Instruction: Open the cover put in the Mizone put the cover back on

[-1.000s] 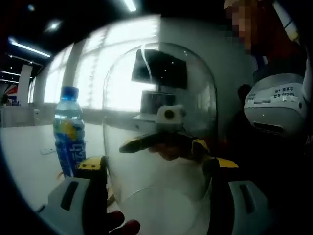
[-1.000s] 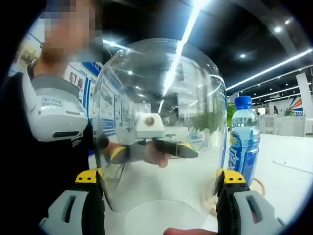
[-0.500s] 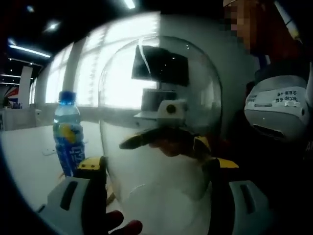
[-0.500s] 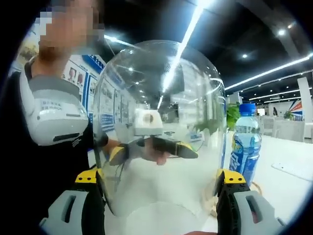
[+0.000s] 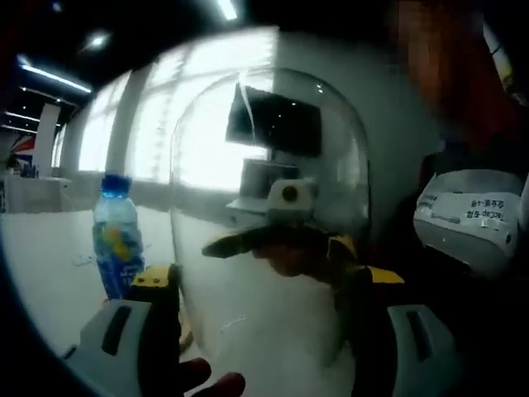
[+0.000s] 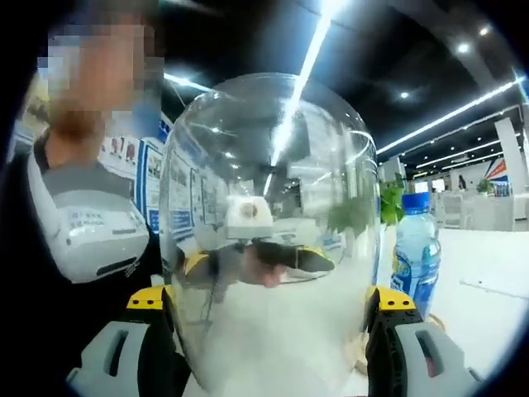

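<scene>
Clear dome cover sits upright between both grippers, jaws of L gripper and R gripper pressed on opposite sides, clamping it. Mizone bottle stands upright on white table, just beside cover, nearer R gripper.

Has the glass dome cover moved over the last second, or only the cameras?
Yes. The glass dome cover, clamped by both grippers, has risen away from the standing Mizone bottle, which now sits lower beside it.
</scene>
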A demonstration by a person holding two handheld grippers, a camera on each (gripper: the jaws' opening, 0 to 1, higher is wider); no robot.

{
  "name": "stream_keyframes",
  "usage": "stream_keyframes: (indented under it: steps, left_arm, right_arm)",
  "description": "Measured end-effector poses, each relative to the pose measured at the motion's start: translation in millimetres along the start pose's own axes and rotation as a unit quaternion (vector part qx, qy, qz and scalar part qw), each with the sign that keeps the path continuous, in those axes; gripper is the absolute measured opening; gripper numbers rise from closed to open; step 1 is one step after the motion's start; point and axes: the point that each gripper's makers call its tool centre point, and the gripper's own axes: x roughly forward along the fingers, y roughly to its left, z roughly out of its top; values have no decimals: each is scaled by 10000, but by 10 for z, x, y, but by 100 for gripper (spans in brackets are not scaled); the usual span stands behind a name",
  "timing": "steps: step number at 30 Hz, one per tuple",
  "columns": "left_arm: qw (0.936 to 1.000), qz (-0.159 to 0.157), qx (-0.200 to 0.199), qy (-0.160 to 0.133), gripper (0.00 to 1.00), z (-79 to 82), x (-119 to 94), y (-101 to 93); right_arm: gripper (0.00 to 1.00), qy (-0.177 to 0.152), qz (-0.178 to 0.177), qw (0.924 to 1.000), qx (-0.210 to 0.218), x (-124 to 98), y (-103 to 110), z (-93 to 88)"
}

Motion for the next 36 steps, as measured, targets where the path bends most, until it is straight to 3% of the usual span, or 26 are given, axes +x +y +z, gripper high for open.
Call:
stream_keyframes:
  steps: [6, 20, 36]
  left_arm:
    - [9999, -10, 165, -40, 74, 215, 29, 31]
    - [9993, -21, 359, 70, 74, 486, 115, 115]
    - [9992, -51, 403, -43, 74, 885, 211, 151]
  right_arm:
    - [90, -99, -7, 9999, -120, 9, -15, 182]
    - [90, -10, -61, 9992, -392, -12, -107, 545]
    - [90, -226, -92, 9986, -470, -47, -172, 994]
